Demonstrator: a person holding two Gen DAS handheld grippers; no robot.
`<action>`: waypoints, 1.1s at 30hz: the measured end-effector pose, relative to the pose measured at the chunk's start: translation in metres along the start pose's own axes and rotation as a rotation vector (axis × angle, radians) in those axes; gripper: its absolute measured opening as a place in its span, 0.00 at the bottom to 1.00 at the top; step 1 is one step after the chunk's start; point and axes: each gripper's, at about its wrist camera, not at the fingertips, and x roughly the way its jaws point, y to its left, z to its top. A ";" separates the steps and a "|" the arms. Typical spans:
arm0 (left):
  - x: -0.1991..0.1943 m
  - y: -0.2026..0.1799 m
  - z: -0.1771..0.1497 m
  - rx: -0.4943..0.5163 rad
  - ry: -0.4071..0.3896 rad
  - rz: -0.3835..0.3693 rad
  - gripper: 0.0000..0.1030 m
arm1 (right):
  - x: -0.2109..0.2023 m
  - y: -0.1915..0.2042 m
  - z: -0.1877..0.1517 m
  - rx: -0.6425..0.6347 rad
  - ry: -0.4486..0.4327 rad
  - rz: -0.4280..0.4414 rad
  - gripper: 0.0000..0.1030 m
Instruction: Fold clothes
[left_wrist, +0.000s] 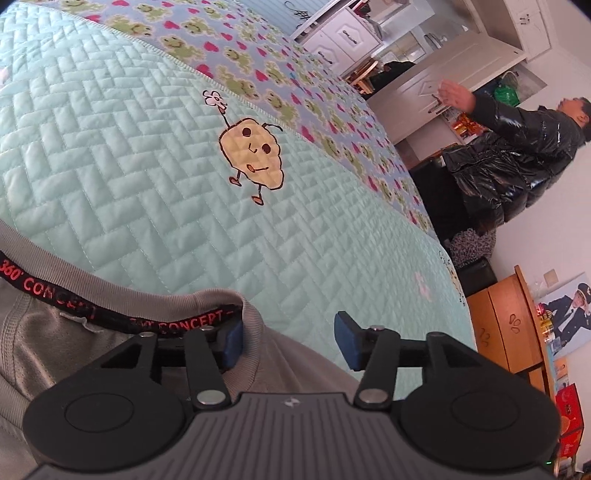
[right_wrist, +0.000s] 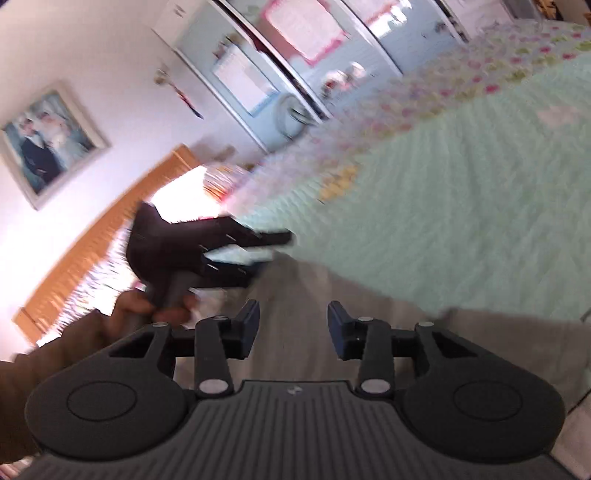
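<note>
— Where's the shirt (left_wrist: 110, 354)?
— Flat on the bed (left_wrist: 147, 155), under your left gripper (left_wrist: 288, 345) and right gripper (right_wrist: 291, 328); both are parted, holding nothing.
— How should I grip it?
— It's soft and limp, so pinch the collar (left_wrist: 207, 299) edge.

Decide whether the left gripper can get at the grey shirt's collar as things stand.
Probably yes. The left gripper is open, one of its fingers already at the collar of the grey shirt, with nothing between them.
</note>
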 end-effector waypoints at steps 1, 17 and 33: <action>0.000 -0.002 0.001 0.005 0.008 0.013 0.54 | 0.001 -0.010 -0.002 0.036 -0.005 -0.060 0.00; -0.024 -0.008 0.020 0.003 0.063 0.060 0.64 | -0.032 -0.049 0.006 0.161 -0.155 -0.239 0.00; -0.013 0.005 0.012 -0.005 0.085 -0.013 0.64 | -0.028 -0.048 0.007 0.165 -0.165 -0.233 0.00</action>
